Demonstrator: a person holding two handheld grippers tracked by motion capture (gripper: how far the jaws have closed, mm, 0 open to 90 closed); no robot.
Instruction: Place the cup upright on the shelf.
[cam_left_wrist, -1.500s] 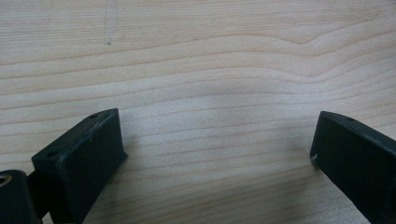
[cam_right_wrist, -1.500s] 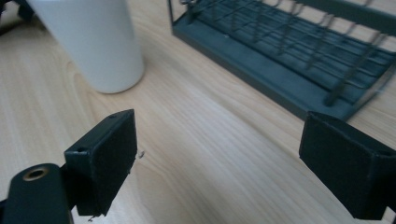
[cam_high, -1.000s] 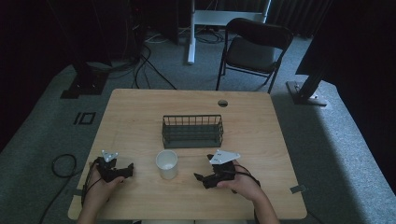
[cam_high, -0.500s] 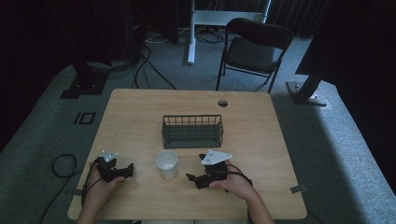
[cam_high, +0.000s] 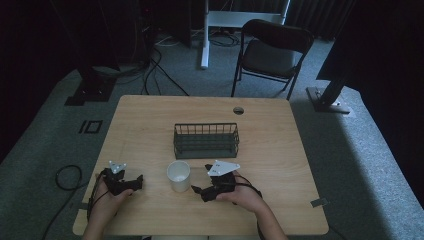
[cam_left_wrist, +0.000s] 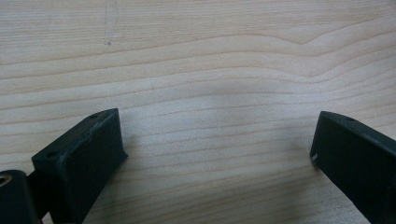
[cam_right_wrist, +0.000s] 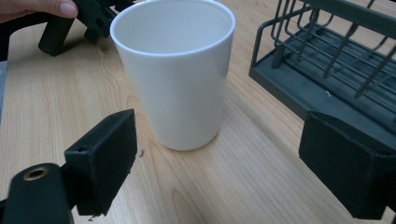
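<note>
A white cup stands upright on the wooden table, just in front of a dark wire basket. My right gripper sits a little to the cup's right and points at it, open. In the right gripper view the cup is close ahead, beyond the gap between the two jaws, and touches neither. My left gripper rests near the table's front left, open, with bare wood between its jaws.
The wire basket lies to the right of the cup in the right gripper view. A round cable hole is at the table's far side. A folding chair stands beyond the table.
My right gripper has slid left toward the cup. The left gripper and the cup have stayed where they were.
</note>
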